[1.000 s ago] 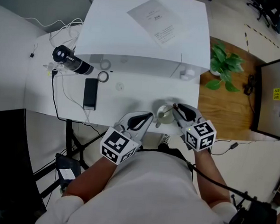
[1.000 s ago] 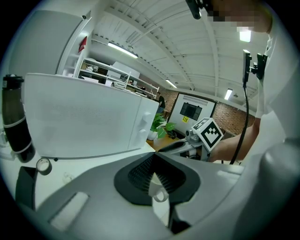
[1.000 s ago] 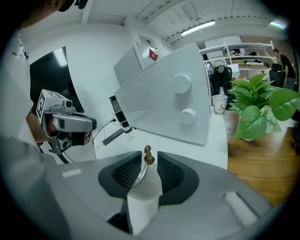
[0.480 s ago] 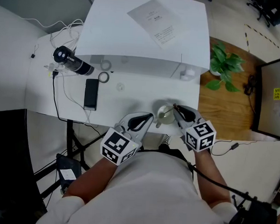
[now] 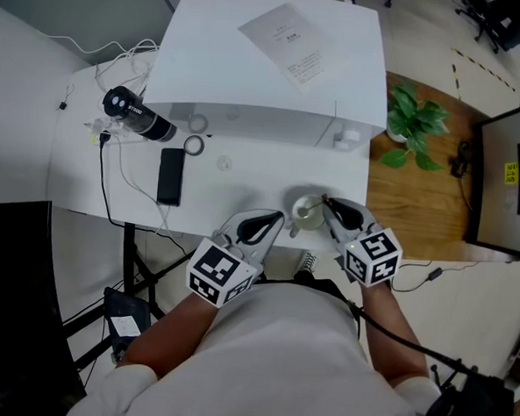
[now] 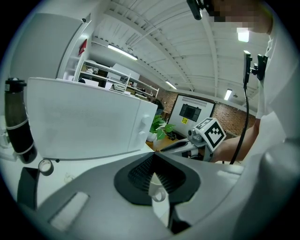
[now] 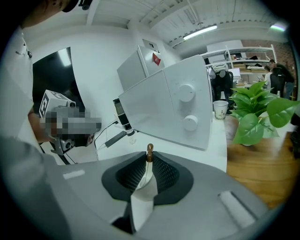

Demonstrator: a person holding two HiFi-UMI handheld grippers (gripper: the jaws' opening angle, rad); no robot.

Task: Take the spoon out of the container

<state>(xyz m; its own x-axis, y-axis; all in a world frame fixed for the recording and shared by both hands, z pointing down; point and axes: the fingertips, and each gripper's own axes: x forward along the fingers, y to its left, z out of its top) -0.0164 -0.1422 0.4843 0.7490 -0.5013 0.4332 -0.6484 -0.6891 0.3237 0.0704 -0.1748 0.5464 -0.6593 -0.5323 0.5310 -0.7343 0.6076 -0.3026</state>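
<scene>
Little has changed over the last second: your right tongs (image 7: 149, 158) are still clenched on the spoon (image 7: 149, 151), and the cup (image 5: 305, 214) sits where it was, near the front edge of the desk (image 5: 235, 184). The grasp looks settled but the lift has not begun, so the spoon is not out yet.

In the right gripper view the spoon's brown knob pokes up just above the pad tips and its thin stem runs down between them towards the cup below. You seem to hold it high on the handle, with the bowl presumably still inside. In the head view those tongs (image 5: 327, 202) reach over the cup's right rim.

Your left tongs (image 5: 280, 218) are closed with the tips together and nothing between them. They sit just beside the cup's left side; whether they touch it I cannot tell. Through the slot under their tips, the left gripper view shows the cup (image 6: 157, 186) with its handle facing you.
</scene>
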